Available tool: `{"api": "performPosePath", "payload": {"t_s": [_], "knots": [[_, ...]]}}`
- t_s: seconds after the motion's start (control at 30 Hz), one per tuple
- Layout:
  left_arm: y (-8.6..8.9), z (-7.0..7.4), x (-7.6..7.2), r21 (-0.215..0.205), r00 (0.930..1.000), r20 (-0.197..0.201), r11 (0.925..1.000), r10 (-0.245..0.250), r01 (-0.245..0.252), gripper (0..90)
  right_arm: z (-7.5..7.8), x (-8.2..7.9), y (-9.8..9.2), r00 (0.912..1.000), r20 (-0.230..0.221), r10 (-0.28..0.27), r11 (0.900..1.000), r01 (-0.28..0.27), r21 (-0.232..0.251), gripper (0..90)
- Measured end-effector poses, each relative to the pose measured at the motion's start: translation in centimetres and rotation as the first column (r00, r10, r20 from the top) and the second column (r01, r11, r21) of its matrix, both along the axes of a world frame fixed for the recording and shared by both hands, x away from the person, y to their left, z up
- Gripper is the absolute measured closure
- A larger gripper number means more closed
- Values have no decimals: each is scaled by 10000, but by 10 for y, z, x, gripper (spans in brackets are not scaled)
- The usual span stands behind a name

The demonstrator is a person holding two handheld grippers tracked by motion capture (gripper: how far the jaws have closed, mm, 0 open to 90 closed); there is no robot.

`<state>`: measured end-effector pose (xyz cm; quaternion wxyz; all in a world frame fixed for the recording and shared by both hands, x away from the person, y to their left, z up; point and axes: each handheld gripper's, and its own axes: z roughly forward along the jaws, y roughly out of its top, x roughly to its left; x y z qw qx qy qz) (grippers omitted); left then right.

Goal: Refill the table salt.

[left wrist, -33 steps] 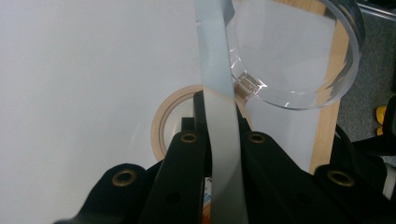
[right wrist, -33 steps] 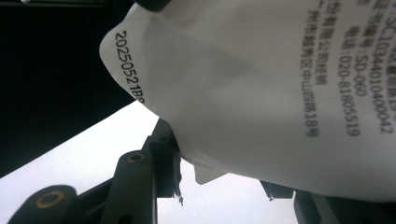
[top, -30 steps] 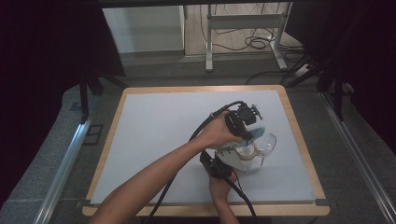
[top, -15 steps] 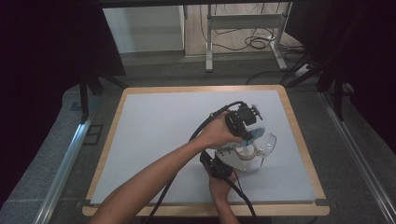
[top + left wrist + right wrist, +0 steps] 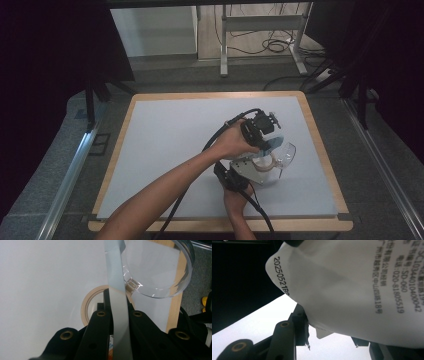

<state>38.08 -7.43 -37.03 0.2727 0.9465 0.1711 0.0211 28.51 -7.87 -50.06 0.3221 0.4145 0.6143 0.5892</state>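
A white packet (image 5: 352,290) with black print hangs between the jaws of my right gripper (image 5: 329,332), which press on its lower part. In the left gripper view, my left gripper (image 5: 117,298) is shut on the packet's thin blue-grey edge (image 5: 116,275), seen end on. The high view has the left gripper (image 5: 260,131) above the right gripper (image 5: 241,174) at the table's right centre, with the packet's blue edge (image 5: 273,145) between them. A clear plastic bowl (image 5: 286,152) and a tan tape roll (image 5: 263,168) lie on the table just beneath.
The white table top (image 5: 165,130) has a wooden rim, and its left half is bare. The clear bowl (image 5: 160,270) lies close to the right rim, with the tape roll (image 5: 86,307) beside it. Black cables trail from both grippers toward the front edge.
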Motion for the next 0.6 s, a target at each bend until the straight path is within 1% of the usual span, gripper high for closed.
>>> {"api": "performPosePath", "payload": {"t_s": [0.17, 0.2, 0.23, 0.37, 0.6], "knots": [[0, 0, 0, 48, 10000, 39, 10000, -68, 67, 900, 0, 0, 0, 10000, -2, -4, 10000, 4, 6, 563], [0, -1, 0, 29, 10000, 3, 10000, -10, 10, 900, 0, 0, 0, 10000, -29, -1, 10000, 1, 34, 563], [0, -1, 0, 41, 10000, 27, 10000, -55, 55, 900, 0, 0, 0, 10000, -70, 4, 10000, -4, 77, 563], [0, -1, 0, 71, 10000, -13, 10000, -18, 18, 900, -1, 0, 0, 10000, 14, -31, 10000, 31, 22, 563], [-1, -1, 0, 85, 10000, 5, 10000, -9, 9, 900, 0, 0, 0, 10000, -8, 5, 10000, -5, 29, 563]]}}
